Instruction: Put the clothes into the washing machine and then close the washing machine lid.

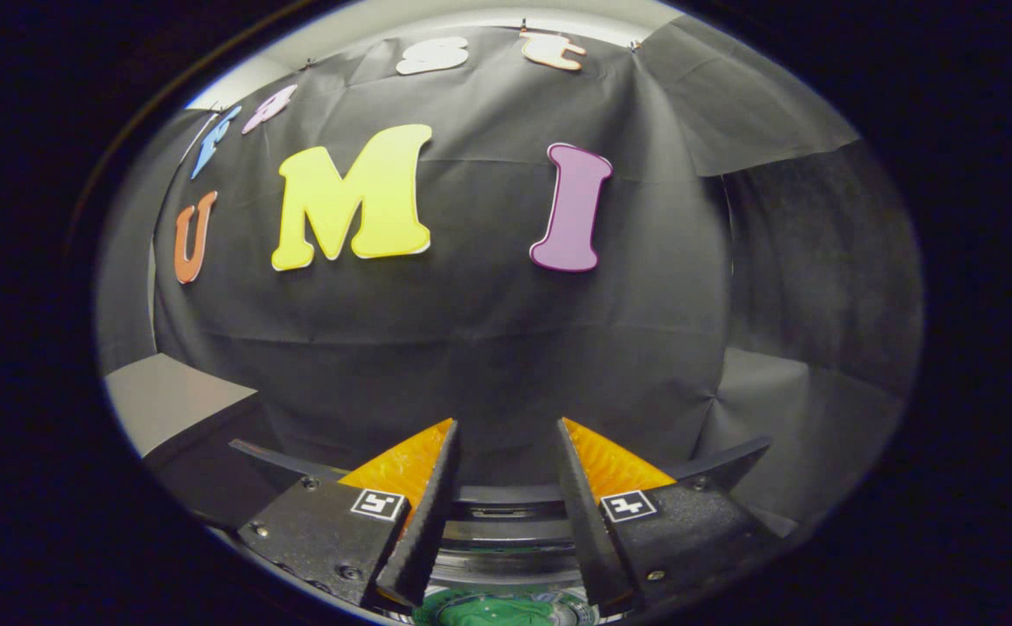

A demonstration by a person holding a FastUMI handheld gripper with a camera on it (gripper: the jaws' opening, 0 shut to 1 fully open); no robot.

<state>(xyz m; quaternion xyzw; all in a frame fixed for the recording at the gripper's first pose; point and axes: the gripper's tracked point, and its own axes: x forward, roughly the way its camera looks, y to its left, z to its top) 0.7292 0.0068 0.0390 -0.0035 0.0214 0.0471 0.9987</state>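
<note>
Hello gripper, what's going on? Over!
Gripper jaws open, holding nothing, aimed at the booth wall. Washing machine rim under them, green cloth inside. Nothing blocking.

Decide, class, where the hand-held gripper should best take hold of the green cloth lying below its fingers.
Probably from straight above. The hand-held gripper is open and empty, and the green cloth lies low between its fingers inside a round rim. Pinch a raised fold near the middle; too little cloth is visible to choose one.

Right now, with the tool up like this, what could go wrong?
1. The tool is open and holds nothing, pointed at the booth wall; the green cloth lies low between the fingers, so lowering blind may miss it.
2. The washing machine rim sits close under the fingers; they could strike it.
</note>
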